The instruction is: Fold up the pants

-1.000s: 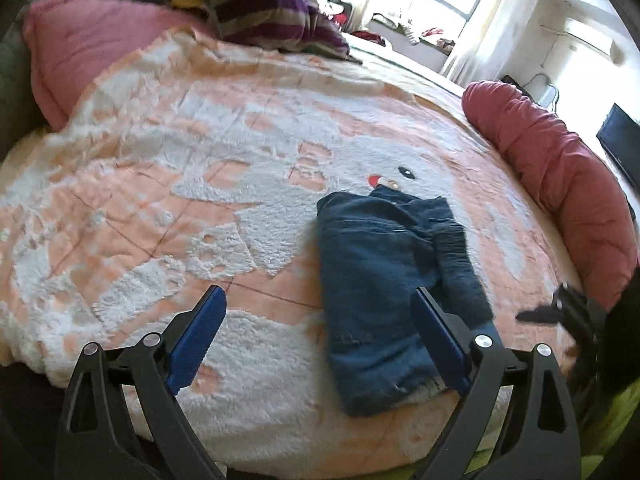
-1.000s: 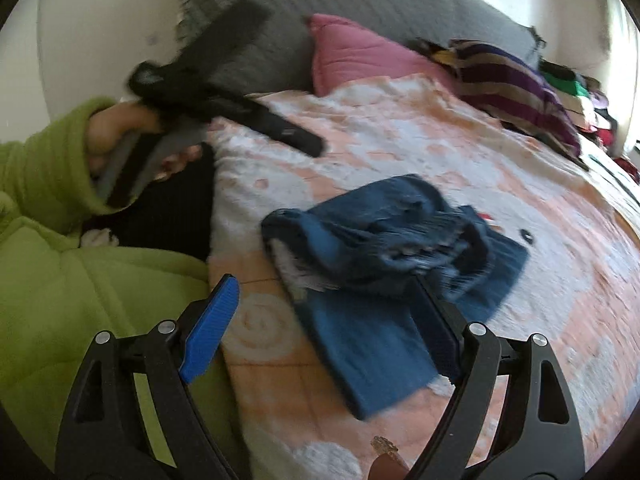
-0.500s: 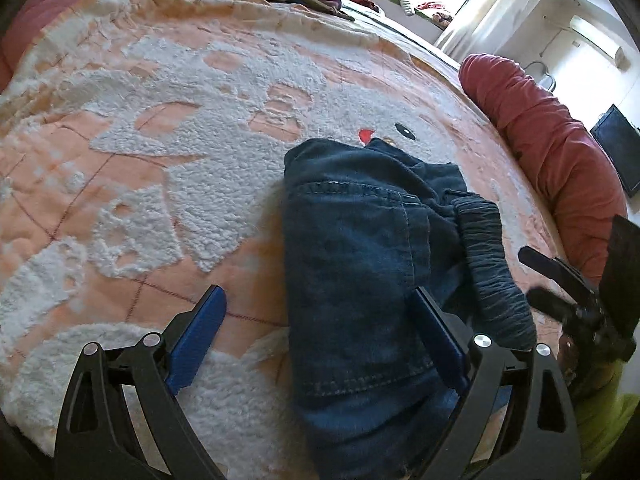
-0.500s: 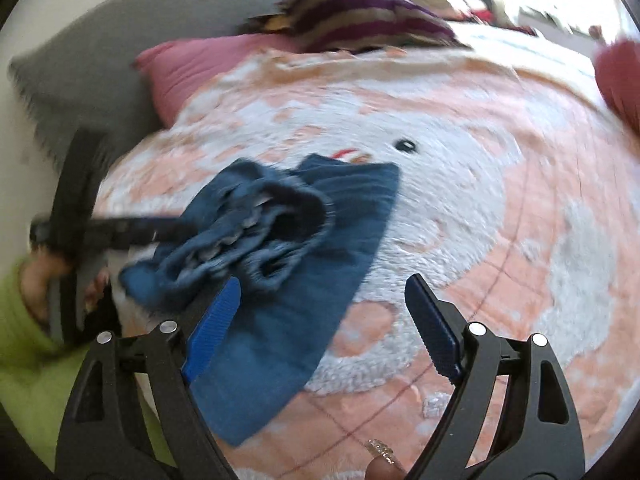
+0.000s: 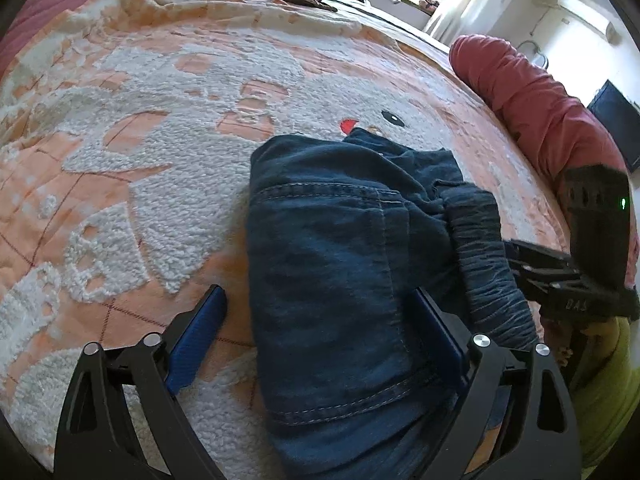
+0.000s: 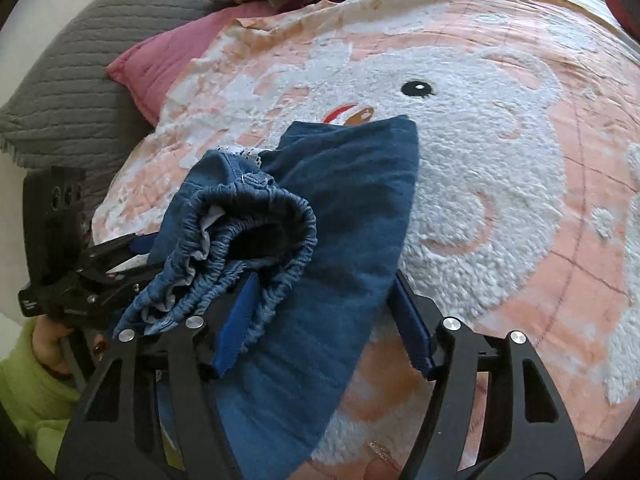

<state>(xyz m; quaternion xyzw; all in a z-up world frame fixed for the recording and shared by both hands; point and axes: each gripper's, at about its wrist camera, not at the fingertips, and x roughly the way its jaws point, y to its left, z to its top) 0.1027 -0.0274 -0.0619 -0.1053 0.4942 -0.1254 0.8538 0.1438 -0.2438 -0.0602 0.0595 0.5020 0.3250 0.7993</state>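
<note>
A bed (image 5: pixel 120 128) covered by a fluffy peach-and-white blanket (image 6: pixel 500 168) with a cartoon face fills the room, cushions along its edges. Folded dark blue denim pants (image 5: pixel 332 264) lie near the blanket's middle, elastic waistband bunched on top. Left tongs (image 5: pixel 320 320) straddle one edge of the pants, closing, pads not yet pressing. Right tongs (image 6: pixel 324 320) straddle the opposite edge beside the waistband, also closing, not yet gripping.
</note>
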